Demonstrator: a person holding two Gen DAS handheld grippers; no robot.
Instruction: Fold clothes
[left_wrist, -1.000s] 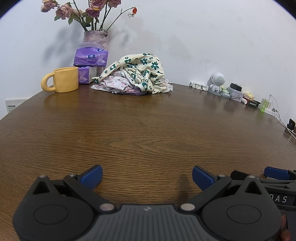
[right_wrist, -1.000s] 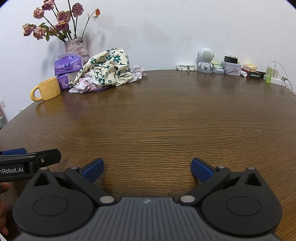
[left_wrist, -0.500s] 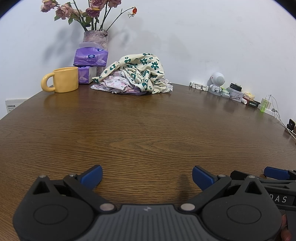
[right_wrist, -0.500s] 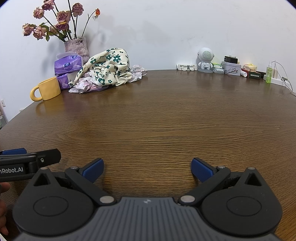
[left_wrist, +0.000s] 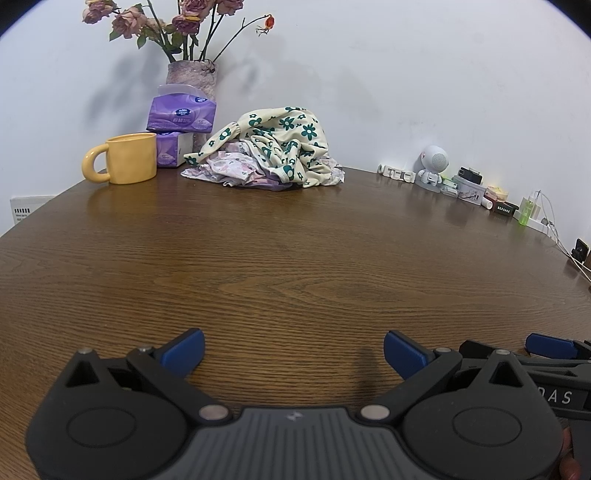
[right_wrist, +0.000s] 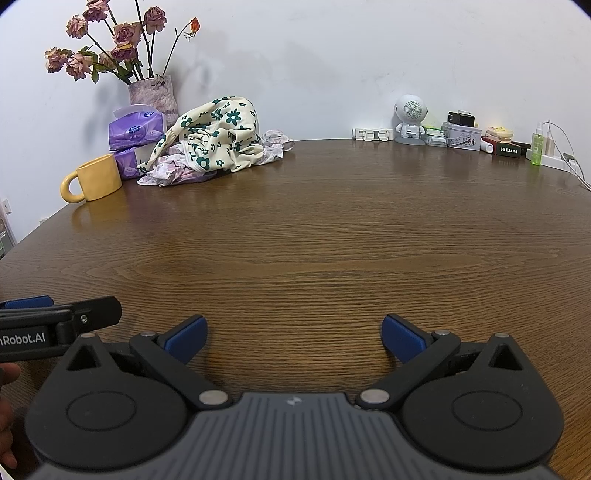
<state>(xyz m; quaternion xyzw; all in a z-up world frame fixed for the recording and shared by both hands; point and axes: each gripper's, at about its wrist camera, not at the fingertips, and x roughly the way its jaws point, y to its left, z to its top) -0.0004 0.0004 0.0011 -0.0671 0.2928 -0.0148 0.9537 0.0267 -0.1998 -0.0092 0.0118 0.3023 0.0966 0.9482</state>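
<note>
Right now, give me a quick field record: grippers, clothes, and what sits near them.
left gripper: open, empty, low over table
right gripper: open, empty, beside the left
clothes pile: unfolded, far side, floral garment on top
yellow mug: left of pile
tissue packs: behind mug
flower vase: behind tissues

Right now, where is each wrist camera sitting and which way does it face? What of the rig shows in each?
Left wrist: low over the wooden table, facing the clothes pile at the far edge; shows the open left gripper, with the right gripper's fingers at its right.
Right wrist: same height and heading, beside it; shows the open right gripper, with the left gripper at its left edge.
Shared: pile, yellow mug, vase, white speaker figure.
</note>
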